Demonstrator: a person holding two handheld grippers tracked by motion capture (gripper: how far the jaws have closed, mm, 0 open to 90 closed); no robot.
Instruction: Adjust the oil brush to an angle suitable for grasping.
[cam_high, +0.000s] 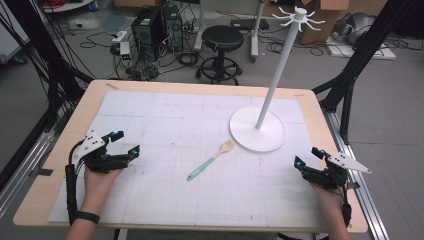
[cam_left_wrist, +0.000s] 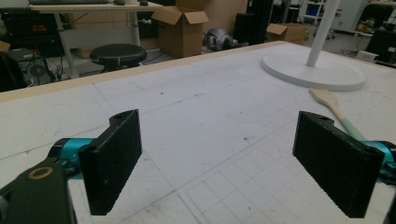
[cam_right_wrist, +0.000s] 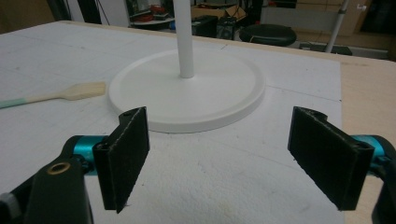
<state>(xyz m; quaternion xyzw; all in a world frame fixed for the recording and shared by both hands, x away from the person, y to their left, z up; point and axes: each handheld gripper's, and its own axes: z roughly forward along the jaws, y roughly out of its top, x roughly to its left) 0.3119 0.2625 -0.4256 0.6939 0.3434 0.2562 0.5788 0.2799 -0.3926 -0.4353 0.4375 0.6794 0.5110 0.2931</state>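
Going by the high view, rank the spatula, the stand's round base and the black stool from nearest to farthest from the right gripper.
From the right gripper, fingers open:
1. Stand's round base, on the mat just up and left of it.
2. Spatula, lying mid-table, further left.
3. Black stool, on the floor beyond the table's far edge.

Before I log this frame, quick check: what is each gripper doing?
Left gripper: open, holding nothing, resting on the table.
Right gripper: open, holding nothing, near the stand's base.
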